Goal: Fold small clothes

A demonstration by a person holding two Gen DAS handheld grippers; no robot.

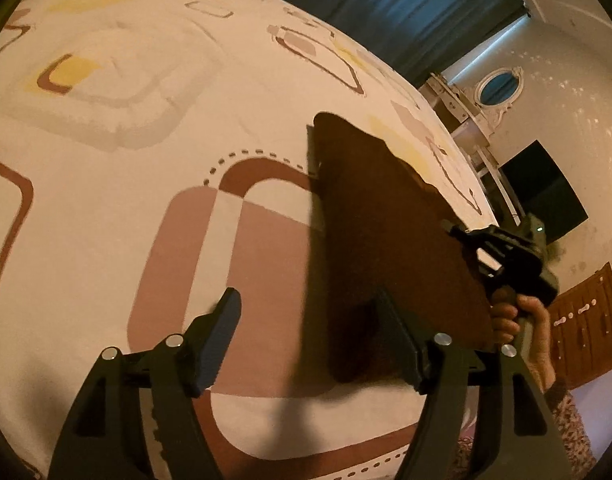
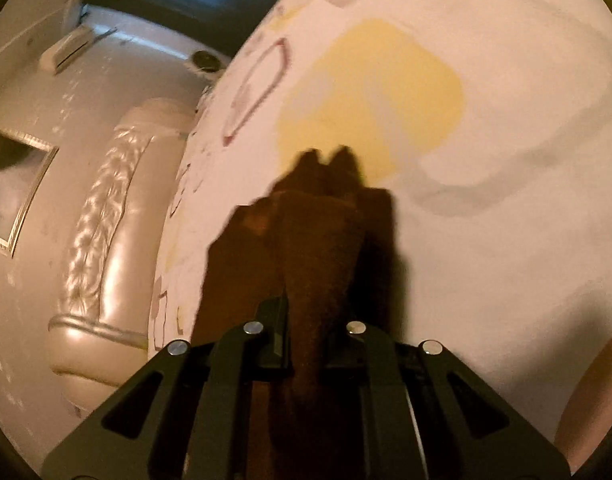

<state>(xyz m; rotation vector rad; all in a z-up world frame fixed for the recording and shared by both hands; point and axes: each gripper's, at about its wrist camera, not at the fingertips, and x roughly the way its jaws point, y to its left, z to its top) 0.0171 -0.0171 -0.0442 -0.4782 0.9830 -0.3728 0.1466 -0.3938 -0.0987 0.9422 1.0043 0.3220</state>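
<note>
A dark brown cloth (image 1: 390, 240) hangs above the patterned bedspread (image 1: 145, 160), held up at its right side by my right gripper (image 1: 472, 240). In the right wrist view the same brown cloth (image 2: 318, 264) is pinched between the shut fingers of my right gripper (image 2: 306, 332) and drapes forward over the bed. My left gripper (image 1: 310, 344) is open, its fingers wide apart; the cloth's lower edge hangs just by the right finger (image 1: 402, 344), not gripped. The left finger (image 1: 215, 344) is over bare bedspread.
The bedspread (image 2: 466, 160) is white with brown, pink and yellow shapes. A padded headboard (image 2: 105, 240) stands at the bed's far end. Dark blue curtains (image 1: 406, 4), a white dresser with an oval mirror (image 1: 500, 88) and a wooden cabinet (image 1: 586, 328) lie past the bed's edge.
</note>
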